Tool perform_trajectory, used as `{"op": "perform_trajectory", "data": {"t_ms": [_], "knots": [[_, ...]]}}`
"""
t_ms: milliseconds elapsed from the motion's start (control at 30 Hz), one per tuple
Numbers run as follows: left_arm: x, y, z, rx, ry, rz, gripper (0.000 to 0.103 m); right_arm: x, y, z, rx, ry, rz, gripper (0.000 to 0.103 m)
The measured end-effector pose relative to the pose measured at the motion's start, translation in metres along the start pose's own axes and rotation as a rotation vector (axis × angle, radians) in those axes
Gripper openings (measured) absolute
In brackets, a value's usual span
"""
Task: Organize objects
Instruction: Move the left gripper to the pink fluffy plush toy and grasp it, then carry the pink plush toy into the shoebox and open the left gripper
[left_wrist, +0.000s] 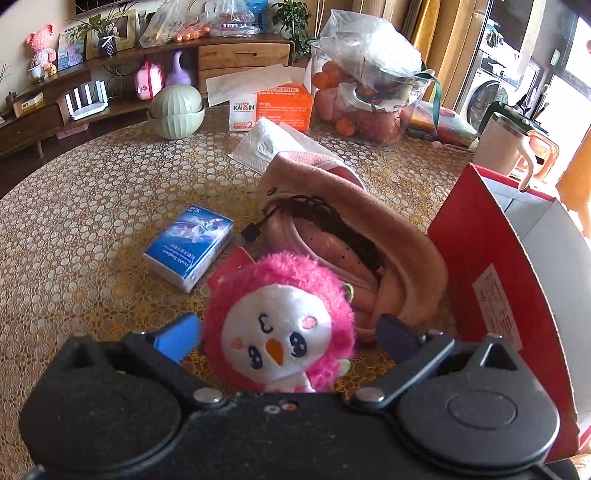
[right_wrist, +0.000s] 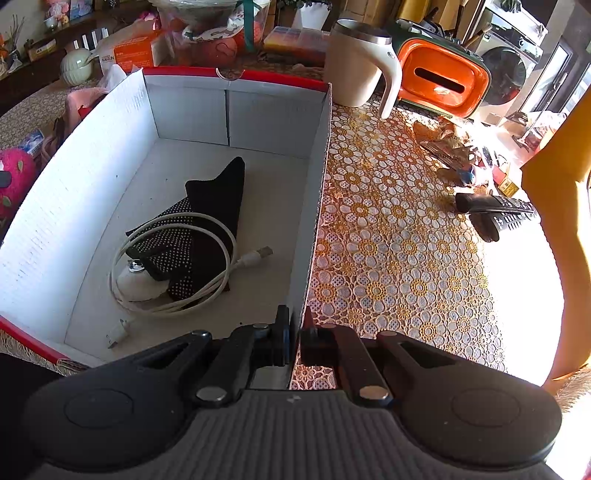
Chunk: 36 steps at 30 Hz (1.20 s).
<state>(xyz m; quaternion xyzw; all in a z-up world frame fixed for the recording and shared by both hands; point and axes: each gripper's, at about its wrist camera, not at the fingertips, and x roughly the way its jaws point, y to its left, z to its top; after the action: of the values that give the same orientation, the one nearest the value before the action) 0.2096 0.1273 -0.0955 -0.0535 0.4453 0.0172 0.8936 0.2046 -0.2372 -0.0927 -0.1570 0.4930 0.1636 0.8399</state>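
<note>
Sunlit living-room clutter surrounds a counter with a lace-patterned cover. On it lies a pink plush toy, face up, just beside a pink hat and near a blue packet. The left tool stands open, its blue pads either side of the toy, not visibly pressing it. The right tool is clamped on the near wall of the red-and-white box, which already holds a white cable and dark cloth. To grip well, I would centre the toy's round body between the pads, close firmly without snagging the hat, and keep the box steady.
</note>
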Motion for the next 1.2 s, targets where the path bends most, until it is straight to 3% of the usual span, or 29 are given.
{"op": "perform_trajectory", "data": {"t_ms": [200, 367, 667, 933, 1200], "knots": [[0.018, 0.000, -0.003, 0.008, 0.034, 0.051, 0.100, 0.000, 0.000, 0.000, 0.001, 0.002, 0.000, 0.005], [0.018, -0.002, -0.006, 0.019, 0.030, 0.038, 0.088, 0.000, 0.000, 0.000, -0.001, 0.002, -0.001, 0.005], [0.009, -0.004, -0.007, 0.021, 0.018, 0.040, 0.077, 0.001, 0.001, 0.001, 0.001, 0.004, -0.001, 0.005], [-0.032, -0.013, -0.004, 0.069, -0.028, 0.014, 0.076, 0.000, 0.001, 0.001, -0.001, 0.003, 0.000, 0.005], [-0.079, -0.047, 0.006, 0.166, -0.065, -0.060, 0.076, -0.001, 0.001, 0.001, 0.003, 0.000, 0.001, 0.005]]}}
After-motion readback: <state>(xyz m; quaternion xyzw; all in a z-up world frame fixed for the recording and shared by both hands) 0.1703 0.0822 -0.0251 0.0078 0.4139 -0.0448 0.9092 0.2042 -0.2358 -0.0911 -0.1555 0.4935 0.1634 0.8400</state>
